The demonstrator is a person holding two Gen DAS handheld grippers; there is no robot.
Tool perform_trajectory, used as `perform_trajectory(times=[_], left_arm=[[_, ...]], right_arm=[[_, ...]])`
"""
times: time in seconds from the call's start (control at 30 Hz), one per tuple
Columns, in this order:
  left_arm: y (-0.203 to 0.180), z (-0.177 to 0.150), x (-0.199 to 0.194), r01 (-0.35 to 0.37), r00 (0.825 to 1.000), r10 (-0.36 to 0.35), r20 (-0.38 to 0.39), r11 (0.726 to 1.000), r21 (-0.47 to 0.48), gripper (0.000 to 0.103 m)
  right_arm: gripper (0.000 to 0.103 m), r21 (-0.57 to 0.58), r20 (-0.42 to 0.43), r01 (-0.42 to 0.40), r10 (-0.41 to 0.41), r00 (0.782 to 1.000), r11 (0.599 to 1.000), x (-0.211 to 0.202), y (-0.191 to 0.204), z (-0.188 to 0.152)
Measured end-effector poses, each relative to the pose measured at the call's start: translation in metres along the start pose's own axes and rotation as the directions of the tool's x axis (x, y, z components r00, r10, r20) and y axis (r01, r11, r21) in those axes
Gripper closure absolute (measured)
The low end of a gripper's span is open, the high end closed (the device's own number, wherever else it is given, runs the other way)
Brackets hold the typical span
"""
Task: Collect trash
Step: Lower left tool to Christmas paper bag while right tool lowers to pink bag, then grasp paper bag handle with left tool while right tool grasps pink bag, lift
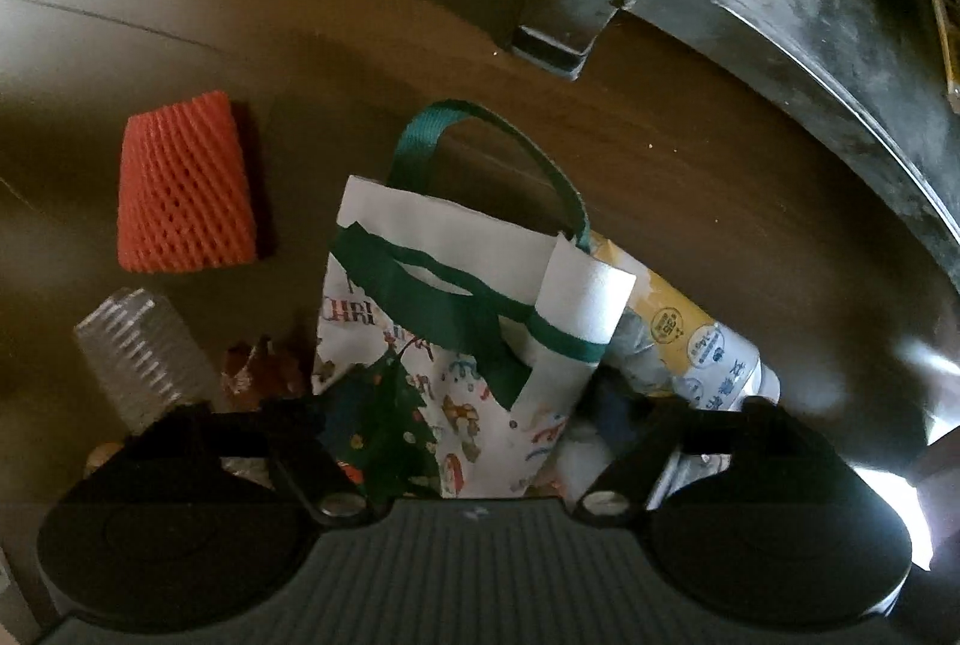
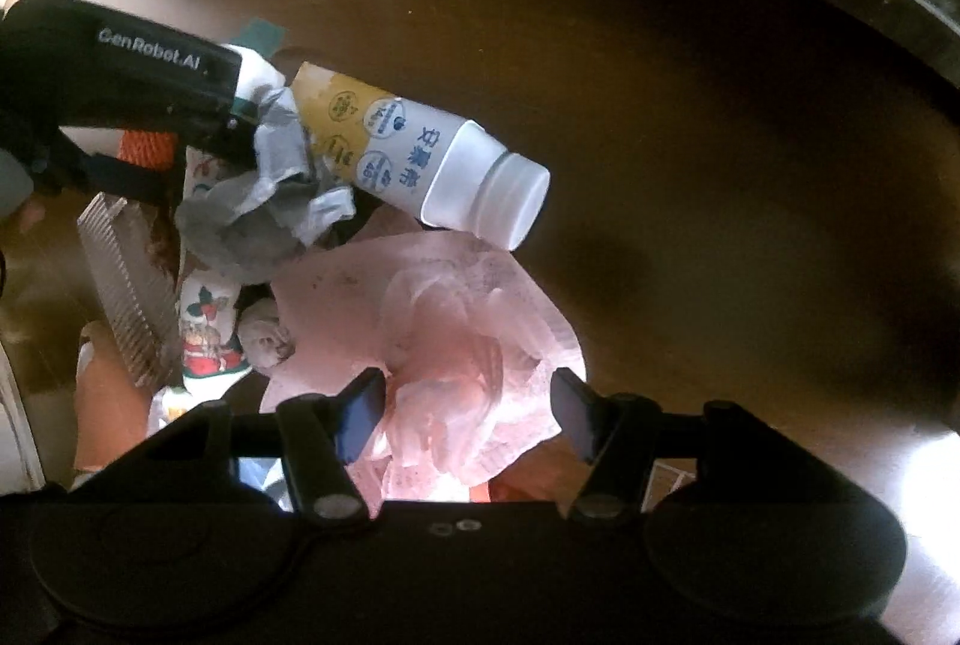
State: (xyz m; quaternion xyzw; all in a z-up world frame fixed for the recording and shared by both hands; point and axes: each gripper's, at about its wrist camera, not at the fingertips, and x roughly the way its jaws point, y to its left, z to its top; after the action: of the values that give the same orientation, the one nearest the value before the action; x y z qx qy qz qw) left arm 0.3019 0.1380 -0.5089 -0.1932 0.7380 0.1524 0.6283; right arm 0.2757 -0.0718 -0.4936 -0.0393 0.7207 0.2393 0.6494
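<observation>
A white Christmas-print paper bag [image 1: 444,339] with green handles lies on the dark floor, right in front of my left gripper [image 1: 474,441], whose jaws stand wide apart around its lower end. A white and yellow bottle [image 1: 690,339] lies beside it and also shows in the right wrist view [image 2: 432,153]. My right gripper [image 2: 468,411] is open, its fingers on either side of a crumpled pink plastic bag [image 2: 444,321]. Crumpled grey paper [image 2: 270,201] lies between the bottle and the paper bag.
An orange foam fruit net [image 1: 183,189] and a clear ribbed plastic cup [image 1: 144,357] lie left of the paper bag. A dusty black furniture base with a foot [image 1: 558,39] curves across the top right. Bare brown floor [image 2: 720,165] spreads to the right.
</observation>
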Motion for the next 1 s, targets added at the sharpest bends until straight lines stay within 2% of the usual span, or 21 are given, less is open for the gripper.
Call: perform_trajectory(times=[0.1, 0.17, 0.2, 0.23, 0.27, 0.33, 0.57, 0.67, 0.7, 0.8, 1.0], left_arm=[[0.002, 0.001, 0.001, 0.013, 1.0, -0.013, -0.002, 1.0, 0.0, 0.051], [0.002, 0.0, 0.001, 0.031, 0.999, -0.031, -0.008, 1.0, -0.004, 0.067], [0.003, 0.0, 0.0, 0.035, 0.999, -0.035, -0.012, 0.999, -0.01, 0.07], [0.003, -0.001, -0.003, 0.038, 0.999, -0.038, -0.015, 0.999, -0.012, 0.074], [0.002, -0.001, -0.005, 0.038, 0.999, -0.038, -0.017, 0.999, -0.012, 0.079], [0.002, -0.003, -0.011, 0.035, 0.999, -0.035, -0.02, 0.999, -0.013, 0.081], [0.004, -0.021, -0.055, 0.038, 0.999, -0.039, -0.009, 0.998, -0.046, 0.087], [0.002, -0.034, -0.081, 0.047, 0.999, -0.046, 0.016, 0.998, -0.048, 0.087], [0.001, -0.04, -0.091, 0.052, 0.998, -0.051, 0.026, 0.998, -0.044, 0.087], [0.0, -0.057, -0.123, 0.069, 0.996, -0.067, 0.066, 0.997, -0.032, 0.087], [0.003, -0.102, -0.189, 0.15, 0.978, -0.145, 0.15, 0.988, -0.024, 0.087]], right_arm=[[0.044, -0.021, 0.007, 0.003, -0.003, 1.0, 1.0, 0.003, 0.003, 0.002], [0.05, -0.038, 0.012, 0.009, -0.008, 1.0, 0.999, 0.003, 0.005, 0.003], [0.066, -0.042, 0.015, 0.01, -0.009, 1.0, 0.999, 0.002, 0.006, 0.003], [0.073, -0.044, 0.012, 0.01, -0.009, 1.0, 0.999, 0.002, 0.006, 0.003], [0.073, -0.045, 0.009, 0.015, -0.015, 1.0, 0.999, 0.001, 0.007, 0.004], [0.078, -0.06, 0.015, 0.021, -0.02, 1.0, 0.998, -0.003, 0.01, 0.004], [0.082, -0.073, 0.048, 0.065, -0.062, 0.997, 0.995, -0.039, 0.02, -0.002], [0.083, -0.073, 0.082, 0.074, -0.068, 0.994, 0.995, -0.063, 0.026, -0.01], [0.088, -0.07, 0.091, 0.079, -0.073, 0.993, 0.994, -0.072, 0.028, -0.013], [0.089, -0.057, 0.128, 0.081, -0.073, 0.989, 0.995, -0.1, 0.034, -0.024], [0.091, -0.073, 0.24, 0.095, -0.076, 0.968, 0.993, -0.161, 0.05, -0.049]])
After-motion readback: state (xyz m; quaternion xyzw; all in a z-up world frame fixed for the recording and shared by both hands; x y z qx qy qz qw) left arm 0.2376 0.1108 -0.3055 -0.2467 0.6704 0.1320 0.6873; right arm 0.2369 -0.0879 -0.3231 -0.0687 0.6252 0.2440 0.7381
